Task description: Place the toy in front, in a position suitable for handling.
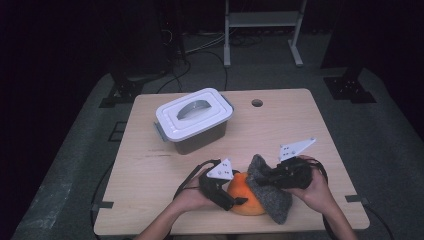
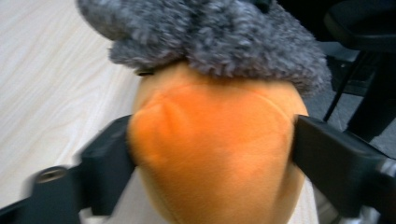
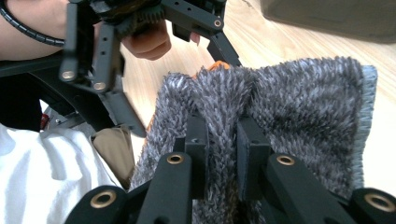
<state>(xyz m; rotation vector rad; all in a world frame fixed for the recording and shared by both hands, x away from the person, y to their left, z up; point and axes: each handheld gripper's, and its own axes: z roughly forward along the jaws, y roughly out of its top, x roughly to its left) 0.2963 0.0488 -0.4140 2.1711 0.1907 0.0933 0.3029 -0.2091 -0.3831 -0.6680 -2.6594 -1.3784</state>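
Grey cloth point(image 1: 270, 192) (lidded box point(image 1: 194, 120) beyond)

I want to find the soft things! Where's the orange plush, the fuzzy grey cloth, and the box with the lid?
orange plush point(image 2: 215, 154): left gripper view, its front.
fuzzy grey cloth point(image 3: 308, 112): right gripper view, flat part.
lidded box point(image 1: 194, 114): high view, its white lid.

Near edge of the table point(image 1: 150, 200): plush toy point(image 1: 244, 195), with a fuzzy cloth point(image 1: 272, 192) draped over its right side. Left gripper point(image 1: 235, 201) clamped around the toy from the left; right gripper point(image 1: 267, 179) pinching a fold of cloth from the right. Farther back, left of centre, a lidded storage box point(image 1: 194, 120); right of it, probably a cable hole point(image 1: 257, 103).
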